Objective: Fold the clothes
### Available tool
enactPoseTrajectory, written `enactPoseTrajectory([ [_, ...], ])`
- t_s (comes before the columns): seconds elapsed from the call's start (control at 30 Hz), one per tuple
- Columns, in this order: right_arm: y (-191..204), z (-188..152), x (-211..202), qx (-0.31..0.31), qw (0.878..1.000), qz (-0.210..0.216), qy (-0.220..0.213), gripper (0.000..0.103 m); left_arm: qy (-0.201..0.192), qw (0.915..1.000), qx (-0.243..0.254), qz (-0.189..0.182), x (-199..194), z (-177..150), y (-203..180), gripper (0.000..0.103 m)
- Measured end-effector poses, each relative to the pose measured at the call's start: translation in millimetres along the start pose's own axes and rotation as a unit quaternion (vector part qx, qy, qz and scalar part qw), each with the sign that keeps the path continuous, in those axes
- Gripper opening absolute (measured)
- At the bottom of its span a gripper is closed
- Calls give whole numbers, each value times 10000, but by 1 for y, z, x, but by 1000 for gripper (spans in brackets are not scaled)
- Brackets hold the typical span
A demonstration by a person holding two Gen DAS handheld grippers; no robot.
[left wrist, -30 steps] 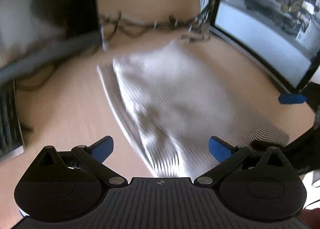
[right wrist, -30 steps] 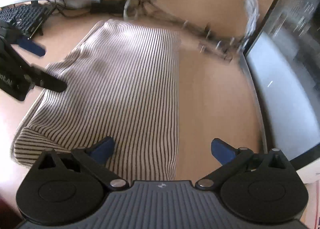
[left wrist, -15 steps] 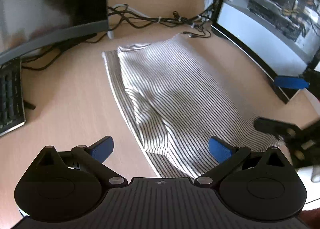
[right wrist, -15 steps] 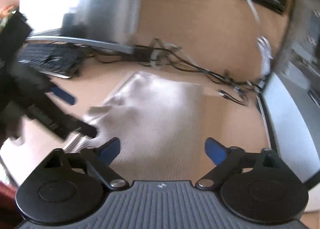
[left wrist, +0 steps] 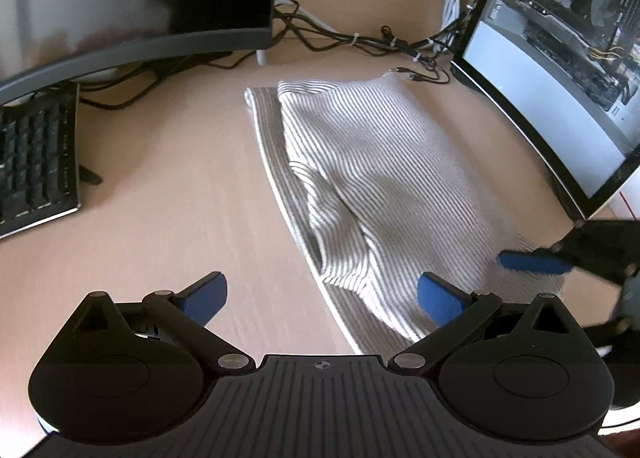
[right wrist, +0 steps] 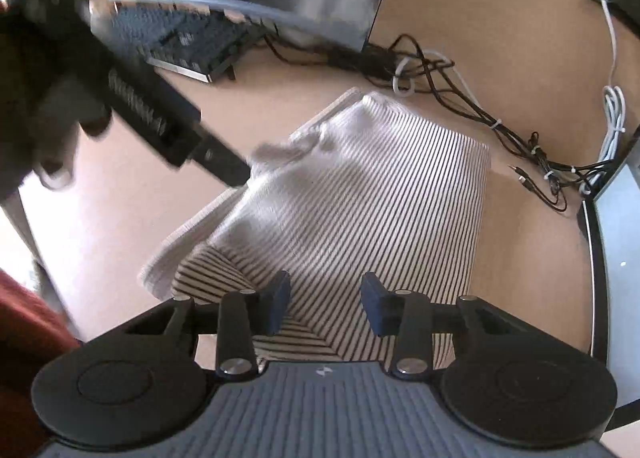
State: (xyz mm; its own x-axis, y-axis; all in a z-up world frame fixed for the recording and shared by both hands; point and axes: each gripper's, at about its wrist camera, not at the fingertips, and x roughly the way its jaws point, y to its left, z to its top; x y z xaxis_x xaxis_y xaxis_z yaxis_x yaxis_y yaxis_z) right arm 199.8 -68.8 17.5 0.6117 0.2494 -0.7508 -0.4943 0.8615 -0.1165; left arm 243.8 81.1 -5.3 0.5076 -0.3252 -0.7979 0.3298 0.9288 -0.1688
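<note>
a: striped cloth, grey and white, that's the shirt (left wrist: 372,177). it lies partly folded on the wooden desk (left wrist: 168,185), between the dark monitor (left wrist: 132,1) at the back left and the lit monitor (left wrist: 560,69) on the right.

b: and the left gripper (left wrist: 322,296)?

a: jaws wide apart, holding nothing. one blue finger sits over bare desk, the other over the near edge of the shirt.

b: the right gripper (right wrist: 325,305)?

a: its jaws are partly closed with a gap between them, and the near end of the shirt lies in that gap. can't tell if the pads touch the cloth. in the left view one of its blue fingers (left wrist: 528,261) shows at the shirt's right edge.

b: anything else on the desk?

a: a black keyboard (left wrist: 36,161) at the left and a tangle of cables (left wrist: 360,41) behind the shirt.
</note>
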Motion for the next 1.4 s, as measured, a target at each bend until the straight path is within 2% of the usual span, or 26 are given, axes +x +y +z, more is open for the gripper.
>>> enactPoseTrajectory([
  [0.07,2,2,1,-83,9999,63,68,45,2,10000,-52,37,-4,-4,7,103],
  [0.13,3,-2,-3,-237,9992,247,213,46,67,9999,-125,58,-6,-10,14,103],
  [0.27,20,-11,4,-710,9964,336,315,46,254,9993,-259,73,-7,-24,28,103],
  [0.4,41,-10,12,-1193,9917,394,276,50,406,9991,-119,5,-8,-36,29,103],
  [0.43,45,-11,11,-1339,9898,388,276,53,421,9991,-82,-2,-9,-38,29,103],
  [0.5,53,-13,12,-1636,9862,160,194,53,438,9990,-16,-43,-9,-41,28,103],
  [0.53,57,-13,13,-1784,9838,44,152,41,440,9990,-1,-67,-10,-42,26,103],
  [0.57,60,-14,13,-1930,9811,-72,110,21,440,9990,9,-90,-10,-43,26,103],
  [0.6,58,-10,12,-1852,9825,-211,29,13,436,9990,5,-110,-10,-43,25,103],
  [0.7,41,9,1,-1222,9913,-400,-292,11,415,9991,-53,-118,-9,-42,23,103],
  [0.77,38,17,-2,-1074,9934,-307,-263,11,401,9991,-95,-109,-9,-41,21,103],
  [0.87,44,9,7,-1127,9936,-38,-34,12,385,9991,-112,-106,-7,-38,19,103],
  [0.9,47,6,10,-1150,9934,41,32,12,367,9992,-82,-109,-7,-37,17,103],
  [0.97,52,-1,16,-1196,9925,199,163,24,338,9994,-11,-125,-7,-35,13,103],
  [1.0,55,-4,18,-1219,9919,278,229,26,338,9993,48,-152,-8,-35,12,103],
  [1.07,54,-4,10,-1367,9900,335,100,35,364,9991,122,-186,-8,-35,10,103],
  [1.23,58,-14,16,-1873,9818,280,167,37,457,9988,24,-175,-3,-35,15,103],
  [1.3,62,-18,21,-2009,9789,306,192,43,470,9987,3,-213,-3,-34,16,103],
  [1.37,66,-21,23,-2119,9764,352,212,63,471,9984,76,-306,-6,-34,15,103],
  [1.4,68,-22,23,-2175,9751,375,222,65,473,9981,113,-370,-7,-34,15,103],
])
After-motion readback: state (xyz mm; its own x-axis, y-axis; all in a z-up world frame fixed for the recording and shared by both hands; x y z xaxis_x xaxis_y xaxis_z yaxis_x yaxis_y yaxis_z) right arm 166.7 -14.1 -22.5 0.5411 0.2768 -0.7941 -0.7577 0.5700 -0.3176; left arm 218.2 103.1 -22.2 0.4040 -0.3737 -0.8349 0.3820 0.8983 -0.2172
